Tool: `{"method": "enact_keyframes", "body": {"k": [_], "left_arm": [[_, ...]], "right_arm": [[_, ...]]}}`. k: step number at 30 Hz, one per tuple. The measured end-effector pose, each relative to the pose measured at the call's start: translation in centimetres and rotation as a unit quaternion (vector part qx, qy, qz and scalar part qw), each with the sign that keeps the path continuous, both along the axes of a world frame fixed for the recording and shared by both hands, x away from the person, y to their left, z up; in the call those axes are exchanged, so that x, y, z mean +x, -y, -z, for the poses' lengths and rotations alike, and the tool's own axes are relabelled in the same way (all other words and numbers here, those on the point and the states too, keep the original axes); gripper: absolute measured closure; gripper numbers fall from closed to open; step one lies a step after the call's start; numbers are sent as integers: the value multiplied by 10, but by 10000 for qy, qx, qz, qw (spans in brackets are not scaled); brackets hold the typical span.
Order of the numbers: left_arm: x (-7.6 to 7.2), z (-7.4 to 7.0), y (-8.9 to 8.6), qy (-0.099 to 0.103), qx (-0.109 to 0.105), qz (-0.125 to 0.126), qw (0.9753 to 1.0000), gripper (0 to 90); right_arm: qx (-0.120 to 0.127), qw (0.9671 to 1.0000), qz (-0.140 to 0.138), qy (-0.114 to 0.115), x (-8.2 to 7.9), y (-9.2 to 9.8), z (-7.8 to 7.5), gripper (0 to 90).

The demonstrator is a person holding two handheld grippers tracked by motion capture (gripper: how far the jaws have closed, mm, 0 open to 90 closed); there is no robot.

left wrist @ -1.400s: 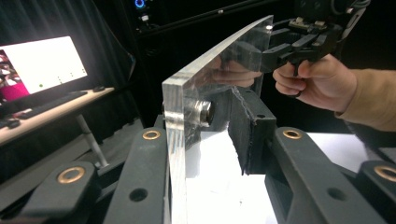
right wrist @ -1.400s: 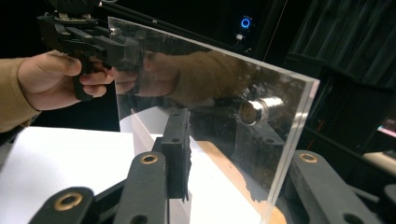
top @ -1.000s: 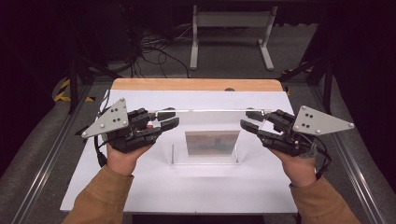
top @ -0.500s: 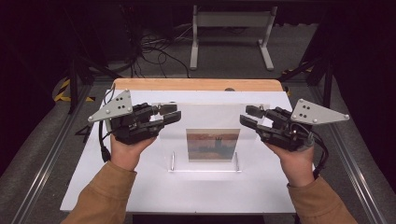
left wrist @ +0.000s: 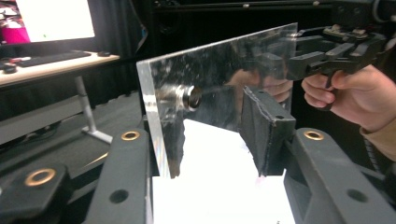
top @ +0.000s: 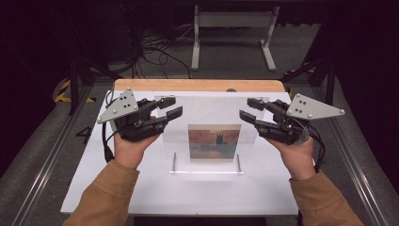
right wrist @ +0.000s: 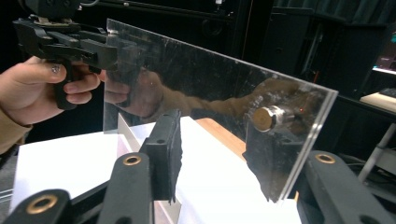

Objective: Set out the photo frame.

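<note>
1. On the white bench [top: 141,188], the picture frame base [top: 206,162] is lying at six o'clock, its print [top: 214,142] facing up.
2. Above it, the clear acrylic panel [top: 209,110] is hanging between both tools.
3. The left tool [top: 170,107], at nine o'clock, is clamping one panel edge.
4. The right tool [top: 248,109], at three o'clock, is clamping the opposite edge.
5. Keeping the panel level and matching both hands should seat it squarely.

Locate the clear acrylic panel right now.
High view: the clear acrylic panel is mid-table, held up between the left gripper and right gripper, above the small picture.
</note>
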State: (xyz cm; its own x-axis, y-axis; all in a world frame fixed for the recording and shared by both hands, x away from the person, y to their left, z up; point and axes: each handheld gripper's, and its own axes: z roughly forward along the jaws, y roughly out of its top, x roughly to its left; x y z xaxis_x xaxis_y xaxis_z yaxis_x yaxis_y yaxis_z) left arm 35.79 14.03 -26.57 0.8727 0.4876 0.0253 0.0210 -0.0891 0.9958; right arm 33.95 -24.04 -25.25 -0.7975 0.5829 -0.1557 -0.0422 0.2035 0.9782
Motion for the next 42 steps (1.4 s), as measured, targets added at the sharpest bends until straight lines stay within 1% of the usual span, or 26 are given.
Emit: {"method": "enact_keyframes", "body": {"k": [2, 3, 4, 5, 9, 11, 14, 15, 16, 17, 18, 23, 25, 26, 28, 29, 32, 36, 38, 40, 42], "left_arm": [[1, 1, -1, -33, -35, -20, 10000, 547], [3, 2, -2, -64, -47, -46, 10000, 524], [6, 4, -3, -76, -53, -63, 9999, 493], [6, 4, -3, -76, -53, -63, 9999, 476], [12, 11, -6, -233, -56, -88, 9997, 459], [15, 13, -7, -264, -72, -98, 9996, 452], [16, 16, -10, -315, -115, -105, 9994, 438], [16, 16, -11, -303, -132, -100, 9994, 429], [16, 16, -11, -303, -132, -100, 9994, 421], [15, 17, -12, -324, -152, -98, 9993, 421], [14, 17, -12, -347, -146, -104, 9992, 403], [9, 22, -18, -545, -61, -177, 9983, 271], [6, 24, -22, -602, -48, -186, 9980, 244], [4, 26, -24, -599, -31, -203, 9980, 230], [-2, 27, -28, -592, 72, -276, 9978, 218], [-2, 27, -28, -592, 72, -276, 9978, 207], [-12, 32, -35, -559, 244, -410, 9973, 192], [-21, 41, -46, -641, 335, -483, 9962, 167], [-25, 45, -53, -692, 402, -525, 9954, 153], [-29, 50, -60, -700, 492, -609, 9945, 144], [-32, 56, -66, -747, 476, -631, 9941, 138]], "right_arm": [[13, 10000, 3, -16, 1, 0, 0, 533], [3, 10000, 33, -23, 3, 0, 1, 525], [-16, 9999, 98, -77, 5, 0, 3, 505], [-16, 9999, 98, -77, 5, 0, 3, 505], [4, 9998, 142, -168, 11, 1, 5, 464], [-31, 9997, 140, -180, 14, 1, 6, 453], [-67, 9996, 212, -161, 15, 0, 7, 394], [-54, 9995, 267, -168, 15, 1, 7, 366], [-54, 9995, 267, -168, 15, 1, 7, 366], [-40, 9994, 281, -175, 15, 2, 7, 362], [-36, 9994, 282, -179, 15, 4, 8, 348], [-79, 9990, 375, -224, 11, 10, 9, 236], [-45, 9989, 383, -274, 9, 15, 9, 190], [-45, 9989, 401, -252, 8, 17, 9, 171], [-52, 9985, 436, -322, 4, 22, 10, 140], [-47, 9985, 427, -353, 2, 25, 10, 130], [-59, 9981, 455, -408, -2, 32, 13, 104], [-161, 9972, 487, -551, -10, 42, 17, 60], [-201, 9959, 589, -656, -14, 47, 19, 17], [-207, 9955, 562, -735, -17, 53, 22, 26], [-214, 9950, 625, -754, -20, 59, 25, 24]]}}
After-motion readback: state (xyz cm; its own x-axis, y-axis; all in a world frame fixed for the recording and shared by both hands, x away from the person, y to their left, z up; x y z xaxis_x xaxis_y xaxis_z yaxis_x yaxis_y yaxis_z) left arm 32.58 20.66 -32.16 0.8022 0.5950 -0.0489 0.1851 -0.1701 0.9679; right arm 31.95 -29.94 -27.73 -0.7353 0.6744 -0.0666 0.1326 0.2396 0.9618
